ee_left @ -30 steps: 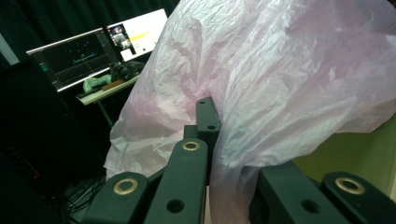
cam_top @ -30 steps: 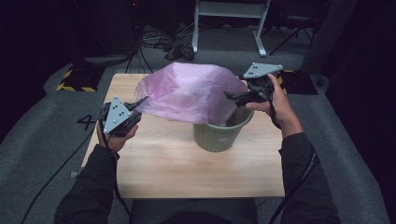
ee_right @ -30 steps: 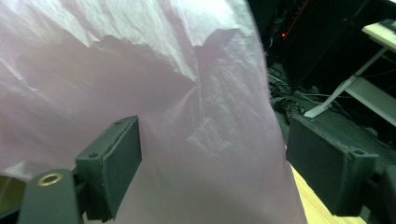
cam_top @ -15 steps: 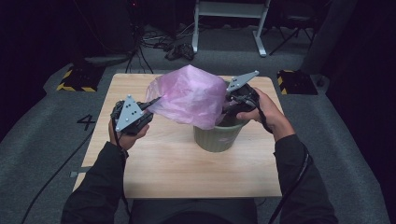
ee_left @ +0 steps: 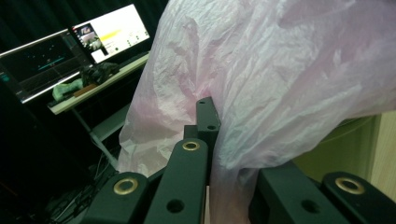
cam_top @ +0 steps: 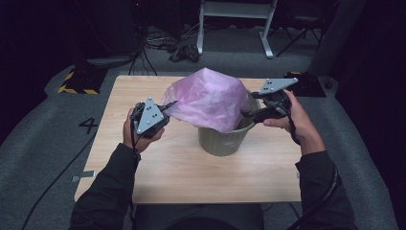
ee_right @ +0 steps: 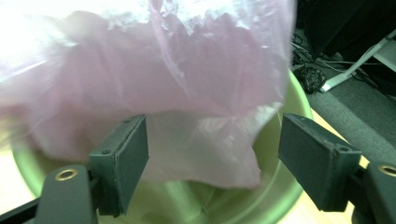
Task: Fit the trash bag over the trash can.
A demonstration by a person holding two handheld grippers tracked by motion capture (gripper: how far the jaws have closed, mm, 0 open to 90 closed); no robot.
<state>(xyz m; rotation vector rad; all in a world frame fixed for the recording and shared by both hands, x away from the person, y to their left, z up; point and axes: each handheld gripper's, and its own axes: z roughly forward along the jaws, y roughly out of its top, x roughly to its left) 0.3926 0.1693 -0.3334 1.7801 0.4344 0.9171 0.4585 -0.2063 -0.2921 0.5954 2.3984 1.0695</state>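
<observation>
- the pink bag (cam_top: 208, 98) billows over the green bin (cam_top: 225, 141), which stands on the wooden table (cam_top: 158, 167) right of its middle; part of the bag hangs down inside the bin.
- the left gripper (cam_top: 165, 108) has its jaws clamped tight on the bag's left edge, holding it up and out to the left of the bin; the plastic is pinched between its jaws.
- the right gripper (cam_top: 246, 114) sits at the bin's right rim, its jaws wide apart and just opened further; loose bag lies between them, unpressed.
</observation>
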